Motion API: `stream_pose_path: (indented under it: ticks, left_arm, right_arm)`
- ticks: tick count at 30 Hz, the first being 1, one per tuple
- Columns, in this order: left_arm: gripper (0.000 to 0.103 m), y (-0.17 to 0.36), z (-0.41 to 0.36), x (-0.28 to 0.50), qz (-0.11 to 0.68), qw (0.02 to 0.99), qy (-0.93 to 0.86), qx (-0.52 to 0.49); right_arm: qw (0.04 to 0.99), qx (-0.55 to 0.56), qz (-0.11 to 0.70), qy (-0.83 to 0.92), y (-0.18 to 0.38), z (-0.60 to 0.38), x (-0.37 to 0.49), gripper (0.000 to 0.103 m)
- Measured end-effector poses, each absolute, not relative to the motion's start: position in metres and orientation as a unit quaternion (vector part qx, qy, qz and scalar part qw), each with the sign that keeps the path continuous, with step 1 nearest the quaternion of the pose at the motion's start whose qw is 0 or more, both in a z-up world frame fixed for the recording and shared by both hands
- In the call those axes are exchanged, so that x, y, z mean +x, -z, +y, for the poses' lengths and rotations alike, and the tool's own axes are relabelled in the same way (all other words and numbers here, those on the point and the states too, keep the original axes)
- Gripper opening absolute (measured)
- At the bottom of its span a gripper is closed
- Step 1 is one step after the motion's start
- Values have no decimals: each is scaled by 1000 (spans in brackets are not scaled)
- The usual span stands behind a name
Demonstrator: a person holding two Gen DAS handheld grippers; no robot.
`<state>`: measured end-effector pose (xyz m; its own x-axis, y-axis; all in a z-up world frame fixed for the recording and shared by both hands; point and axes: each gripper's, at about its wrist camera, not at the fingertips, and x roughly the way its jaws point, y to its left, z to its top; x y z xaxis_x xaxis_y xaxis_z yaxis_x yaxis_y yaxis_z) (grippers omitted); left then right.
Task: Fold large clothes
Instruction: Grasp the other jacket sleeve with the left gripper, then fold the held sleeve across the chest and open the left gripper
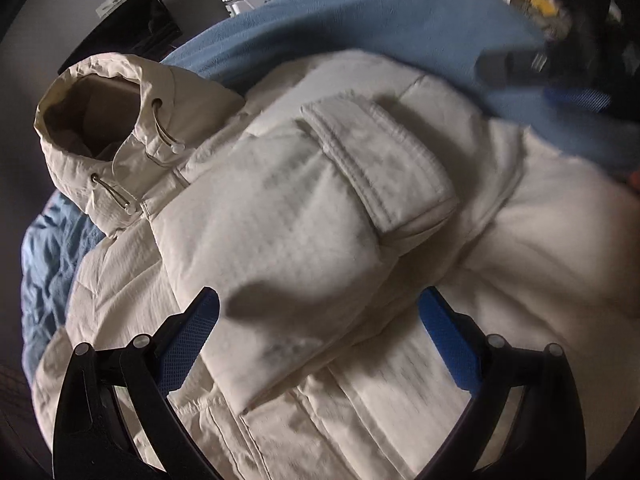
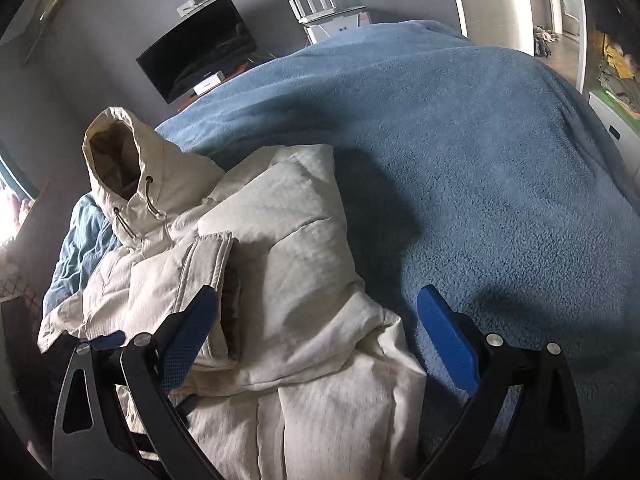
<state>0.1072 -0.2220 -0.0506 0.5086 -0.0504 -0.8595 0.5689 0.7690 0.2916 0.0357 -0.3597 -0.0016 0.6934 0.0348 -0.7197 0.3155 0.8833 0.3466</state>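
Observation:
A cream padded hooded jacket (image 1: pixel 280 208) lies on a blue blanket (image 1: pixel 360 20), hood (image 1: pixel 100 120) at the far left, one sleeve folded across the chest with its cuff (image 1: pixel 380 160) up. My left gripper (image 1: pixel 320 320) is open and empty, just above the folded sleeve. My right gripper (image 2: pixel 316 320) is open and empty over the jacket (image 2: pixel 288 240), above its right edge; the hood (image 2: pixel 120 152) stands up at the far left. The right gripper also shows blurred in the left wrist view (image 1: pixel 516 66), at the far right. A blue pad of the left gripper (image 2: pixel 106 340) shows at the lower left.
The blue blanket (image 2: pixel 480 160) covers the bed to the right of the jacket. A dark monitor (image 2: pixel 200 48) and a white router (image 2: pixel 324 16) stand beyond the bed against the grey wall. A doorway (image 2: pixel 560 20) and cluttered shelves are at the far right.

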Motion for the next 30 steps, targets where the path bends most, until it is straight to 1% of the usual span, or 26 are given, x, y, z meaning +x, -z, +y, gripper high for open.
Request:
stream_pose_path:
  ticks: [1,2,3,4,6,8,10,14,19,23,27,30]
  left_arm:
    - [86,55,-223,109,457,820,180,293]
    - [70,59,-223,111,453,820,169,307]
    - [56,61,-221,113,447,822,160,315]
    - [51,60,-218,114,446,824,160,312]
    - [27,50,-209,114,435,836,162,291]
    - [18,36,-197,115,422,853,154,266]
    - [16,13,-173,117,414,873,149,213]
    - [13,-20,-131,117,400,894,137,147]
    - [13,-42,-76,112,402,905,113,84]
    - [13,-35,-36,103,417,902,96,46]
    - [14,-12,-12,101,446,891,88,5]
    - [16,9,0,106,469,880,77,-7]
  right_arm:
    - [891,229,383,78,2,-360,37,95]
    - [892,228,383,78,3,-359,37,96]
    - [893,225,382,78,3,-359,38,95]
    - [894,219,382,80,4,-357,38,95]
    - [896,208,383,82,5,-354,39,95]
    - [898,200,385,80,6,-351,40,95]
    - [900,191,385,79,5,-348,40,95]
    - [906,171,380,74,4,-339,41,95]
    - [916,156,367,40,2,-327,41,95]
    - [922,134,364,11,2,-312,43,95]
    - [922,122,367,-19,7,-300,45,96]
    - [920,113,374,-25,11,-295,46,96]
